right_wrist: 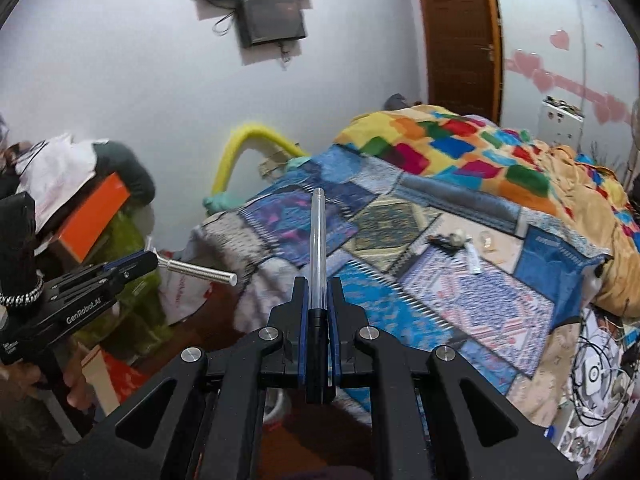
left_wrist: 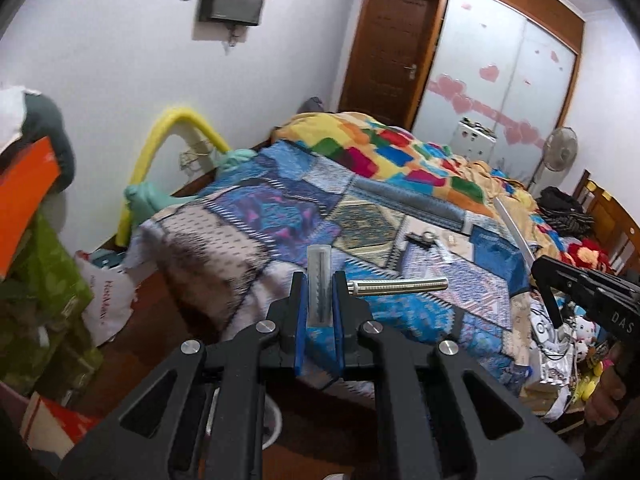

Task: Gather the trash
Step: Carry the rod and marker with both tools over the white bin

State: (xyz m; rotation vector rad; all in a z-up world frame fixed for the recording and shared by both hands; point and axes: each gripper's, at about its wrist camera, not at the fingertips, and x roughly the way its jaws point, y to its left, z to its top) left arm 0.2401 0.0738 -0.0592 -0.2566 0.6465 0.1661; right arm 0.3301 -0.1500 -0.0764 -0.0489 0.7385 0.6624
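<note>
Grippers both loaded, both held above the near end of the bed (left_wrist: pixel 248 216).

1. Your left gripper (left_wrist: pixel 319 284) has its 2 blue-padded fingers (left_wrist: pixel 299 300) pressed in on the head of a metal safety razor (left_wrist: pixel 319 276). The head stands upright between the pads and its silver handle sticks out sideways to the right, clear of the quilt (left_wrist: pixel 440 292) below it. In the right wrist view the same razor (right_wrist: pixel 200 270) shows at the tip of that gripper (right_wrist: pixel 150 259), handle pointing toward the bed.

2. Your right gripper (right_wrist: pixel 319 292) is closed tight on a pen-like stick (right_wrist: pixel 318 240): black end clamped between the pads, clear shaft running straight forward over the patchwork quilt (right_wrist: pixel 460 292). From the left wrist view that gripper (left_wrist: pixel 554 292) sits at the far right over the bed's edge; its fingertips are too small there to read.

3. On the bed, further up from both grippers, a small cluster of loose bits (right_wrist: pixel 460 242) lies on a pale patch of the quilt: a dark item, something roundish, a small tube. Seen also in the left wrist view (left_wrist: pixel 430 240).

4. Beyond that cluster, a multicoloured blanket (left_wrist: pixel 392 152) is bunched across the bed.

5. Left of the bed, on the floor side, a white plastic bag (left_wrist: pixel 106 300) slumps beside a green box (left_wrist: pixel 52 276).
</note>
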